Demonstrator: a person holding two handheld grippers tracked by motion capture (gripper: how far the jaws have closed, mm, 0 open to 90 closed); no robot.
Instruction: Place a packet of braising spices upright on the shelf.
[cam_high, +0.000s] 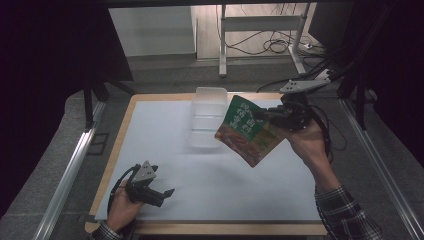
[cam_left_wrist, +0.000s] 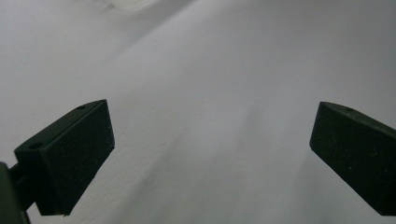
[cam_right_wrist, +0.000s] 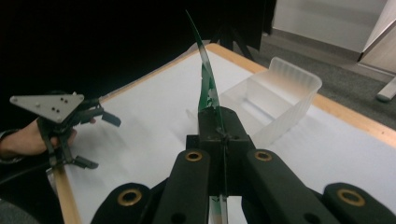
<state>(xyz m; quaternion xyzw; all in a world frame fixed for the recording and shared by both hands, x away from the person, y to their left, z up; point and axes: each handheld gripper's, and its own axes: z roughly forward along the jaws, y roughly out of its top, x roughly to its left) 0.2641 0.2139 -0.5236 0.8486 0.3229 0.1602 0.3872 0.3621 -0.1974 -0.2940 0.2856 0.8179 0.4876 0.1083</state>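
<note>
— Green packet (cam_high: 248, 131), where is it held?
— Clamped edge-on in the right gripper (cam_high: 274, 116), above the clear tub (cam_high: 208, 116). White writing is seen, perhaps too blurred to read.
— Left gripper (cam_high: 165, 194)?
— Spread wide, empty, over the white mat (cam_high: 210, 180).

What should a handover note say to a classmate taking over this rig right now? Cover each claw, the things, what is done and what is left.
Right claw: shut on the edge of the green food pouch, held in the air beside the clear plastic container.
Left claw: open, holding nothing, low over the white mat at the near left.
Done: pouch picked up.
Left, probably: lower the pouch into the container, which is open on top, and release.
</note>
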